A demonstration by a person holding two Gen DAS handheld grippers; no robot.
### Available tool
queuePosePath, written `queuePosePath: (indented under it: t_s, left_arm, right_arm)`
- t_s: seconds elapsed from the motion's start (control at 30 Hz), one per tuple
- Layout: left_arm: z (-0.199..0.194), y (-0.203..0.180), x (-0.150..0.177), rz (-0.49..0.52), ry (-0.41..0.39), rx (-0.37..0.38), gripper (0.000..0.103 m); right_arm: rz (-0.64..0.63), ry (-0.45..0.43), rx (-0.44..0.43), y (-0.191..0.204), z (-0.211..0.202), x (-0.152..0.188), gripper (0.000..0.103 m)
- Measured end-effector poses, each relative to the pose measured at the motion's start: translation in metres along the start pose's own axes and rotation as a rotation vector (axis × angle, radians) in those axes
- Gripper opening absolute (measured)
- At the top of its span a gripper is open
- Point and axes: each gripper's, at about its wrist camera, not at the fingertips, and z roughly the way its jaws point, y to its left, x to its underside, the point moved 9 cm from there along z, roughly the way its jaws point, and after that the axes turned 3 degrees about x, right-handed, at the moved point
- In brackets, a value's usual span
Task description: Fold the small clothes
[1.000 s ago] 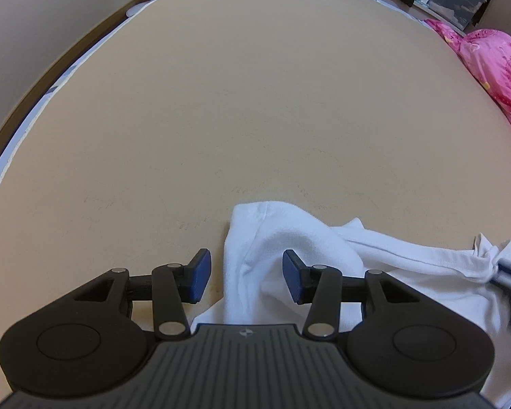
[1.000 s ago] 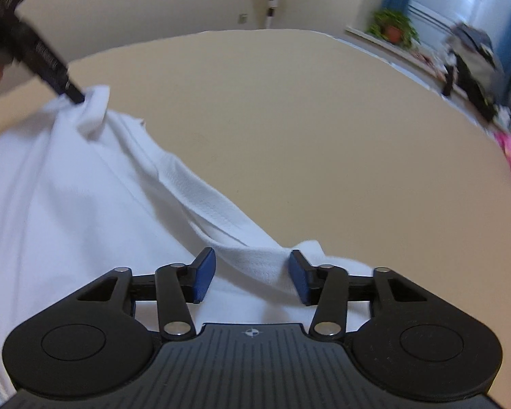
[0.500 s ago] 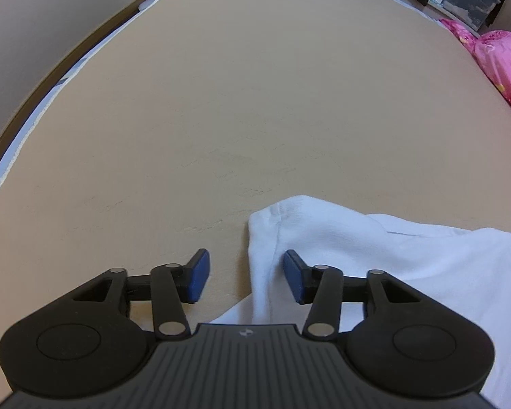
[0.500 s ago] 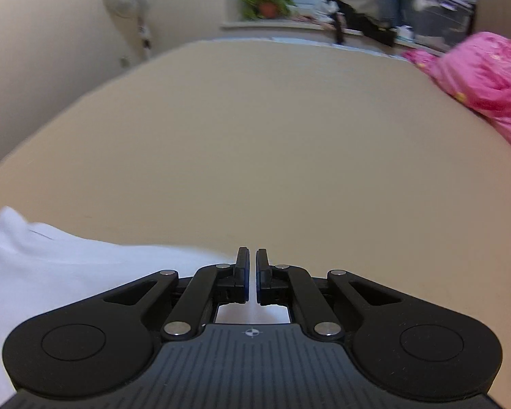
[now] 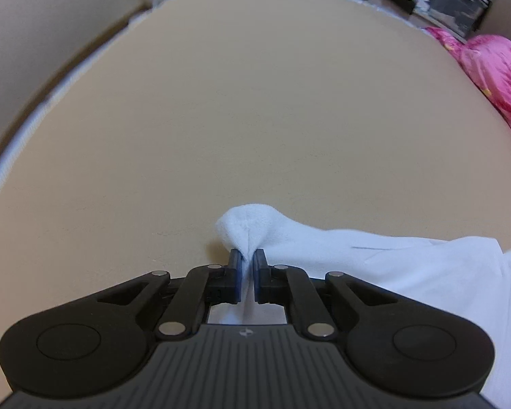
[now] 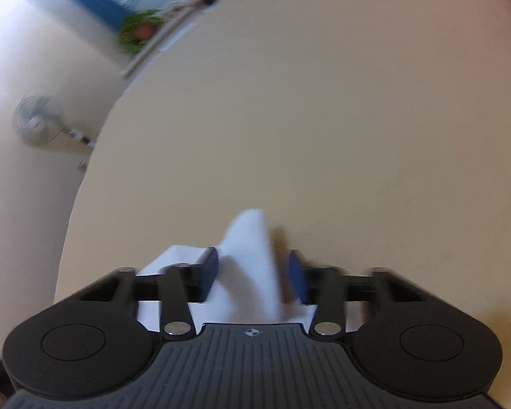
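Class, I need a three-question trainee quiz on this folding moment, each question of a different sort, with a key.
1. True or false: the left tool is shut on the white garment.
2. The right tool is: A) open around a raised peak of white cloth, B) shut on cloth, C) out of view.
3. Fill in: the bundle at the far right of the beige surface is ____ in colour.

Key: 1 true; 2 A; 3 pink.

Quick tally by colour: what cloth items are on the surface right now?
White garment: 1, pinched in the left gripper, with a fold between the right gripper's open jaws.
Pink bedding: 1, at the far right edge.
Total: 2
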Motion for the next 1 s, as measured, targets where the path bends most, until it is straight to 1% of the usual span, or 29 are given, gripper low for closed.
queuePosePath:
  t_s: [0.03, 0.07, 0.13, 0.17, 0.23, 0.27, 0.3, 0.33, 0.37, 0.4, 0.43, 0.47, 0.5, 0.53, 0.57, 0.63, 0.67, 0.73, 0.8, 0.83, 0.87, 0.9, 0.93, 0.97, 1.0]
  left_arm:
    - [-0.007, 0.001, -0.002, 0.011, -0.014, -0.004, 0.006]
    - [-0.011, 0.005, -0.003, 0.014, -0.022, -0.014, 0.006]
    - [-0.004, 0.013, -0.003, 0.006, 0.005, -0.045, 0.007]
    - [0.004, 0.016, -0.002, -0.003, 0.035, -0.068, 0.007]
    - [0.018, 0.018, 0.001, -0.014, 0.074, -0.124, 0.011]
    - [0.021, 0.017, 0.002, 0.001, 0.080, -0.150, 0.016]
    - [0.022, 0.014, 0.004, 0.018, 0.092, -0.165, 0.032]
    - [0.019, 0.014, 0.006, 0.023, 0.095, -0.167, 0.045]
    - [0.009, 0.015, 0.010, 0.016, 0.079, -0.157, 0.049]
    - [-0.001, 0.017, 0.013, 0.008, 0.063, -0.138, 0.055]
    - [-0.012, 0.019, 0.019, 0.004, 0.047, -0.114, 0.062]
    - [-0.027, 0.022, 0.029, -0.004, 0.032, -0.090, 0.066]
    - [-0.042, 0.027, 0.043, -0.011, 0.021, -0.066, 0.071]
    - [-0.053, 0.029, 0.058, -0.013, 0.019, -0.046, 0.074]
    - [-0.065, 0.032, 0.078, -0.013, 0.029, -0.024, 0.075]
    - [-0.075, 0.036, 0.112, -0.017, 0.062, 0.004, 0.075]
    - [-0.077, 0.036, 0.132, -0.032, 0.088, 0.025, 0.075]
    - [-0.074, 0.034, 0.159, -0.055, 0.142, 0.064, 0.075]
    - [-0.069, 0.027, 0.182, -0.063, 0.184, 0.087, 0.075]
    - [-0.067, 0.022, 0.187, -0.058, 0.187, 0.094, 0.075]
    - [-0.065, 0.017, 0.191, -0.047, 0.182, 0.087, 0.075]
    - [-0.064, 0.013, 0.191, -0.029, 0.163, 0.063, 0.070]
    - [-0.065, 0.009, 0.189, -0.015, 0.143, 0.047, 0.040]
    - [-0.067, 0.007, 0.189, -0.007, 0.145, 0.043, 0.019]
    - [-0.070, 0.004, 0.188, -0.020, 0.163, 0.060, 0.017]
  right_arm:
    - [-0.030, -0.040, 0.006, 0.006, -0.008, -0.006, 0.001]
    - [-0.035, -0.068, 0.006, 0.007, -0.016, -0.016, 0.001]
    - [-0.020, -0.090, 0.050, 0.000, -0.025, -0.022, 0.001]
    - [-0.009, -0.074, 0.073, -0.007, -0.021, -0.022, 0.001]
    - [-0.025, -0.003, 0.115, -0.017, -0.006, -0.010, 0.001]
    - [-0.047, 0.044, 0.112, -0.018, 0.001, -0.003, 0.006]
    - [-0.058, 0.056, 0.129, -0.021, 0.000, 0.000, 0.009]
    - [-0.048, 0.023, 0.132, -0.022, -0.010, -0.001, 0.013]
    - [-0.022, -0.014, 0.106, -0.022, -0.024, -0.002, 0.025]
    - [0.014, -0.055, 0.064, -0.022, -0.042, -0.003, 0.033]
    - [0.037, -0.084, 0.023, -0.023, -0.061, -0.002, 0.035]
    - [0.036, -0.097, -0.017, -0.023, -0.083, 0.003, 0.036]
    - [0.015, -0.096, -0.043, -0.020, -0.100, 0.011, 0.036]
    - [-0.029, -0.083, -0.064, -0.019, -0.119, 0.027, 0.036]
    - [-0.069, -0.062, -0.069, -0.020, -0.133, 0.043, 0.036]
    - [-0.141, -0.003, -0.052, -0.022, -0.148, 0.079, 0.036]
    - [-0.170, 0.024, -0.032, -0.024, -0.150, 0.096, 0.038]
    - [-0.215, 0.062, 0.001, -0.027, -0.148, 0.125, 0.043]
    - [-0.242, 0.058, 0.027, -0.022, -0.142, 0.139, 0.044]
    - [-0.259, 0.037, 0.031, -0.019, -0.140, 0.144, 0.044]
    - [-0.273, 0.024, 0.033, -0.017, -0.139, 0.145, 0.042]
    - [-0.289, 0.024, 0.037, -0.014, -0.136, 0.140, 0.027]
    - [-0.303, 0.020, 0.049, -0.012, -0.137, 0.132, 0.011]
    - [-0.311, 0.021, 0.064, -0.002, -0.134, 0.136, 0.004]
    - [-0.313, 0.015, 0.066, 0.002, -0.137, 0.135, 0.004]
